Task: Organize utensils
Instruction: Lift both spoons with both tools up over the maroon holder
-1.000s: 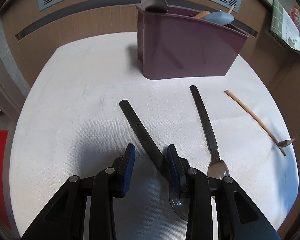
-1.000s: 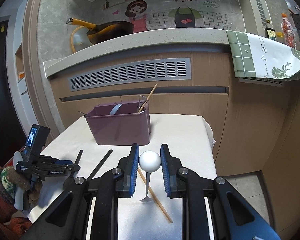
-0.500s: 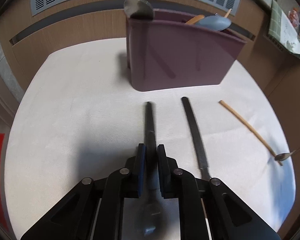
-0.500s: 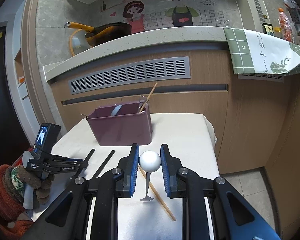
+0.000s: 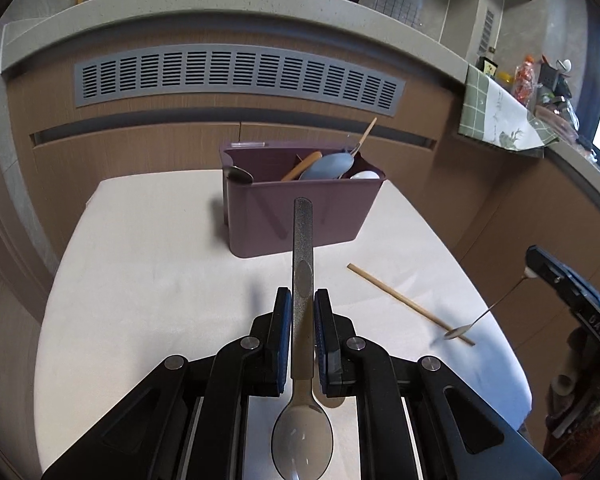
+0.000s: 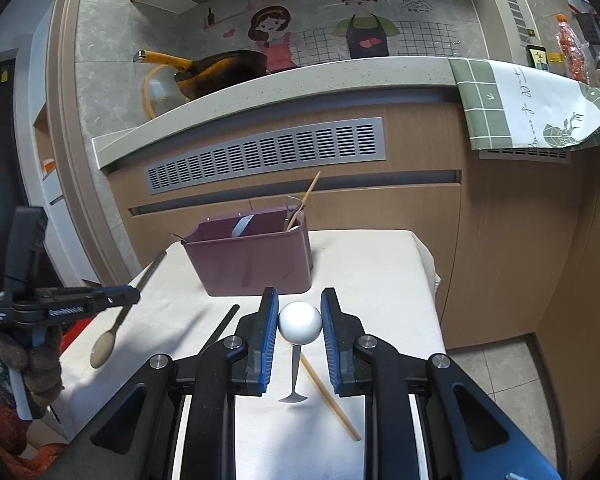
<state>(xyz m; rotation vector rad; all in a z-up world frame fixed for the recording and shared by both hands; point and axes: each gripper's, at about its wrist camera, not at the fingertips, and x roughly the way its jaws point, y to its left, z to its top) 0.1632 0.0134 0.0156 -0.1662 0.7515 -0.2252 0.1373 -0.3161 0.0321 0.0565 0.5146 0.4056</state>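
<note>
**Inspector:** Left side?

**Assessor:** The left gripper (image 5: 301,322) has its fingers closed on a spoon (image 5: 302,344), clear of the worktop (image 5: 148,280). Its handle points straight ahead at the purple holder (image 5: 300,216), bowl trailing back.

**Inspector:** Right side?

**Assessor:** The right gripper (image 6: 299,322) clamps the white ball end of a small spoon (image 6: 299,323), hanging bowl down. The holder is nearer the left.

**Inspector:** Clearance?

**Assessor:** A chopstick (image 5: 410,304) and a dark utensil (image 6: 220,328) lie on the worktop; I judge the air above open.
</note>
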